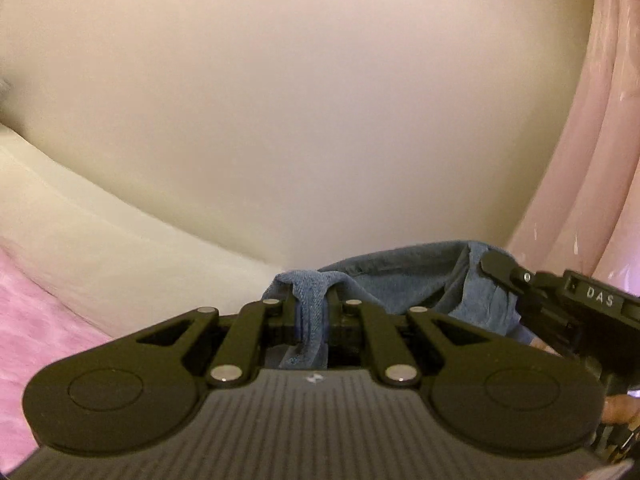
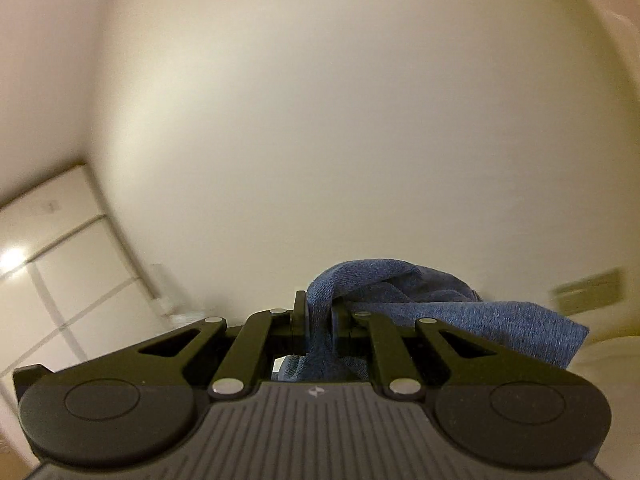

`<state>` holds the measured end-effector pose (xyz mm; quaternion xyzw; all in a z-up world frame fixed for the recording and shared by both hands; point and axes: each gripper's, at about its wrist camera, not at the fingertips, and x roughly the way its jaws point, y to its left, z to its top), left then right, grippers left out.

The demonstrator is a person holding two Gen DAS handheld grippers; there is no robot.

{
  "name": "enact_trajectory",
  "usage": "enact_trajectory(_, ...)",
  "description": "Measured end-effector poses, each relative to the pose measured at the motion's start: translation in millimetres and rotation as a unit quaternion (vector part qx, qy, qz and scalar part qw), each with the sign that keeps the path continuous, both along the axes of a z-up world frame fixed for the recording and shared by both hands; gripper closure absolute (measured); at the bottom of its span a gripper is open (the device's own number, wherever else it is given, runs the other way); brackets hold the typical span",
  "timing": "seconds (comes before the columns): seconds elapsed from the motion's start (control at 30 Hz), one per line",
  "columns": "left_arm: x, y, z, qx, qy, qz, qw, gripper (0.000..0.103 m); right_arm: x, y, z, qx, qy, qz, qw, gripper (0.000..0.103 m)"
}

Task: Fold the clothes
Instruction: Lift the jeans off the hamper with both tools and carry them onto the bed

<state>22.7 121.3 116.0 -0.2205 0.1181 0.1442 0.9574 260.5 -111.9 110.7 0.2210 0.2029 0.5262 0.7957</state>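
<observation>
A blue denim garment [image 1: 400, 280] is held up in the air in front of a pale wall. My left gripper [image 1: 312, 304] is shut on a bunched edge of it, and the cloth hangs down between the jaws. In the right wrist view my right gripper [image 2: 320, 308] is shut on another bunched edge of the denim garment [image 2: 460, 312], which trails off to the right. The right gripper [image 1: 496, 264] also shows at the right of the left wrist view, clamped on the same cloth close beside my left one. Most of the garment hangs below, out of sight.
A pale wall [image 1: 320, 100] fills both views. A pink curtain [image 1: 612, 160] hangs at the right, with a pink bed cover [image 1: 36, 320] and a cream pillow [image 1: 100, 240] low at the left. White cupboard doors [image 2: 52, 256] stand at the left in the right wrist view.
</observation>
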Motion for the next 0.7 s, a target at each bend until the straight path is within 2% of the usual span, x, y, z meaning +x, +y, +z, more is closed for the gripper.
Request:
enact_trajectory(0.1,-75,11,28,0.025,-0.021,0.044,0.9985,0.097,-47,23,17,0.028,-0.006,0.051,0.998,0.091)
enact_trajectory(0.2,-147,23,53,0.059,-0.021,0.077,0.9950,0.097,-103,50,26,0.053,-0.005,0.099,0.994,0.091)
enact_trajectory(0.33,-226,55,74,0.096,0.019,0.101,0.9900,0.097,-187,90,24,0.057,0.005,0.138,0.989,0.091)
enact_trajectory(0.4,-258,76,69,0.097,0.056,0.116,0.9869,0.097,-228,112,17,0.043,0.021,0.161,0.986,0.091)
enact_trajectory(0.47,-290,101,54,0.080,0.112,0.133,0.9814,0.096,-269,139,3,-0.001,0.051,0.205,0.978,0.089)
enact_trajectory(0.5,-305,113,46,0.071,0.141,0.141,0.9772,0.095,-292,155,-8,-0.039,0.065,0.234,0.969,0.077)
enact_trajectory(0.53,-318,122,28,0.058,0.178,0.155,0.9701,0.093,-315,166,-12,-0.091,0.073,0.262,0.958,0.065)
enact_trajectory(0.6,-347,135,-9,0.038,0.251,0.189,0.9484,0.087,-358,185,-25,-0.189,0.084,0.304,0.930,0.051)
enact_trajectory(0.67,-388,137,-43,0.024,0.284,0.225,0.9318,0.083,-391,197,-45,-0.268,0.088,0.331,0.900,0.051)
enact_trajectory(0.7,-409,133,-56,0.006,0.291,0.241,0.9260,0.081,-400,204,-55,-0.294,0.088,0.337,0.890,0.051)
